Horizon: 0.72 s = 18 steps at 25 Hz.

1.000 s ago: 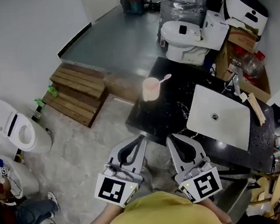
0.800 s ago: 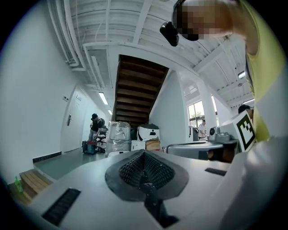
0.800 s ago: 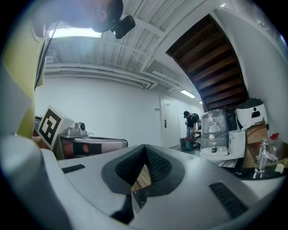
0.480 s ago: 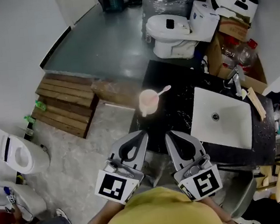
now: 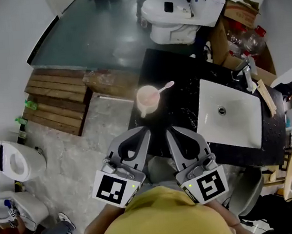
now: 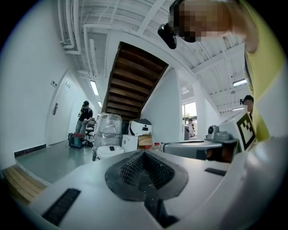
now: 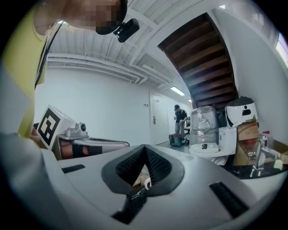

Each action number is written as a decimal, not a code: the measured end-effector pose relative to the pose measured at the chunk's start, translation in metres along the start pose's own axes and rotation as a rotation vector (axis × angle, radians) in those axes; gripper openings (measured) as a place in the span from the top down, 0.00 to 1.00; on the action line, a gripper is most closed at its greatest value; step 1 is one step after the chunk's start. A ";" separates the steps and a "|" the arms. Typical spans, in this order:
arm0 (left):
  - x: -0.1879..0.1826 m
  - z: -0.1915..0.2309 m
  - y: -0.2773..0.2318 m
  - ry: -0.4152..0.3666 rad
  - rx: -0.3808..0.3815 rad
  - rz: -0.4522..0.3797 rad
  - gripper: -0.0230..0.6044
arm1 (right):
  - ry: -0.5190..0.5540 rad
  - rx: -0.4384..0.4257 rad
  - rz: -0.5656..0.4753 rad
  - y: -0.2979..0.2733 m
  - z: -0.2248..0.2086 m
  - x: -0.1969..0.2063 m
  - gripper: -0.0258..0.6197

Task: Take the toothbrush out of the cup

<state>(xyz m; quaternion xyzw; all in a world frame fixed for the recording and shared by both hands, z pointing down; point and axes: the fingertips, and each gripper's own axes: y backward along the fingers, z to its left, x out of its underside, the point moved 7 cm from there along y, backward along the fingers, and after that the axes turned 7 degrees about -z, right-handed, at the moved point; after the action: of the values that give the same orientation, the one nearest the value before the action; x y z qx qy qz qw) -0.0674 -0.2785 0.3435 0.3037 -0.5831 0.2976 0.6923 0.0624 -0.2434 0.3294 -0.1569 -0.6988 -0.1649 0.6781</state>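
Holding one toothbrush point(image 5: 164, 87), one cup point(image 5: 147, 99) stands on the counter point(image 5: 180, 107).

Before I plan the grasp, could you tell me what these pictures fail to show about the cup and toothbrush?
Head view: the toothbrush has its lower end hidden inside the pink cup; its tip is too small to read.
Left gripper view: the left gripper hides the cup.
Right gripper view: the right gripper leaves only a pale sliver.
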 end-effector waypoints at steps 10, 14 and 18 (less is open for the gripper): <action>0.007 0.020 -0.038 0.037 -0.040 0.044 0.95 | -0.033 -0.045 0.031 -0.039 -0.033 0.018 0.93; 0.017 0.028 -0.049 0.043 -0.055 0.075 0.95 | -0.066 -0.036 0.048 -0.052 -0.047 0.032 0.93; 0.025 0.037 -0.056 0.050 -0.064 0.106 0.95 | -0.099 -0.012 0.054 -0.064 -0.057 0.048 0.93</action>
<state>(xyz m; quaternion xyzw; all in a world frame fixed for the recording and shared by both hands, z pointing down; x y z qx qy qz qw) -0.0446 -0.3414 0.3691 0.2426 -0.5899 0.3224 0.6994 0.0839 -0.3265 0.3774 -0.1878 -0.7260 -0.1428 0.6460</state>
